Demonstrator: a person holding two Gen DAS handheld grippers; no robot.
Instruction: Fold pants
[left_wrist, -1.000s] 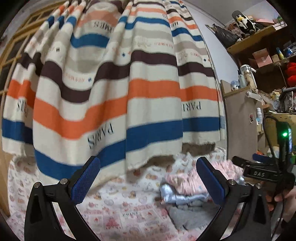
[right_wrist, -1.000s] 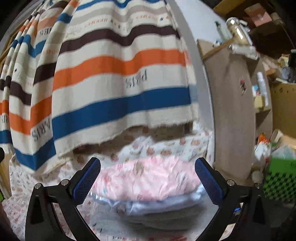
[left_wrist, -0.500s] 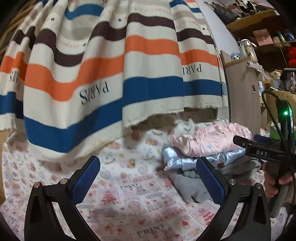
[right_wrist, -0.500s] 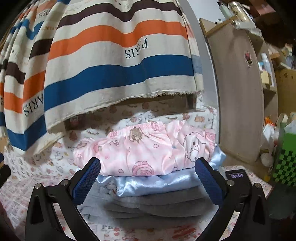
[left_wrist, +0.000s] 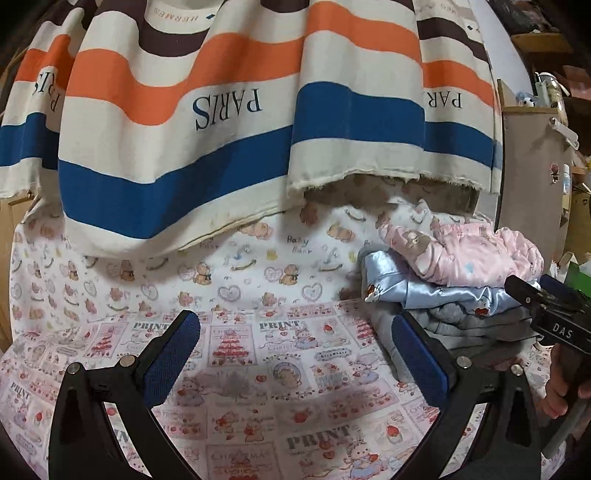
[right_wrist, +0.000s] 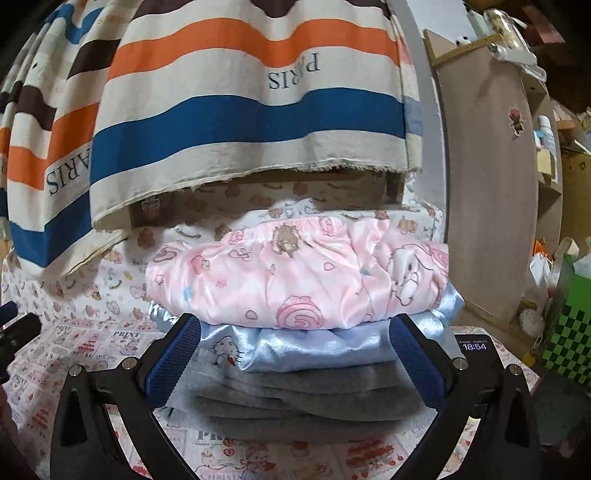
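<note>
A stack of folded clothes rests on a printed bedsheet (left_wrist: 258, 332). Pink satin pants (right_wrist: 295, 273) lie on top, over light blue satin pants (right_wrist: 321, 347) and grey garments (right_wrist: 303, 395). My right gripper (right_wrist: 295, 362) is open, its blue pads on either side of the stack's front at the level of the blue and grey layers, nothing clamped. In the left wrist view the same stack, with the pink pants (left_wrist: 461, 254) on top, sits at the right. My left gripper (left_wrist: 295, 358) is open over bare sheet, left of the stack. A hand (left_wrist: 565, 391) holds the right gripper's handle there.
A striped curtain (left_wrist: 221, 129) with "PARIS" lettering hangs over the far side of the sheet. A wooden cabinet (right_wrist: 491, 184) stands to the right. A phone (right_wrist: 474, 350) showing 18:54 lies beside the stack. A green checkered box (right_wrist: 569, 332) sits at far right.
Both views have tilted down and moved in toward the sheet. The right gripper has come up to the stack, which now fills the space between its pads. Both stay open.
</note>
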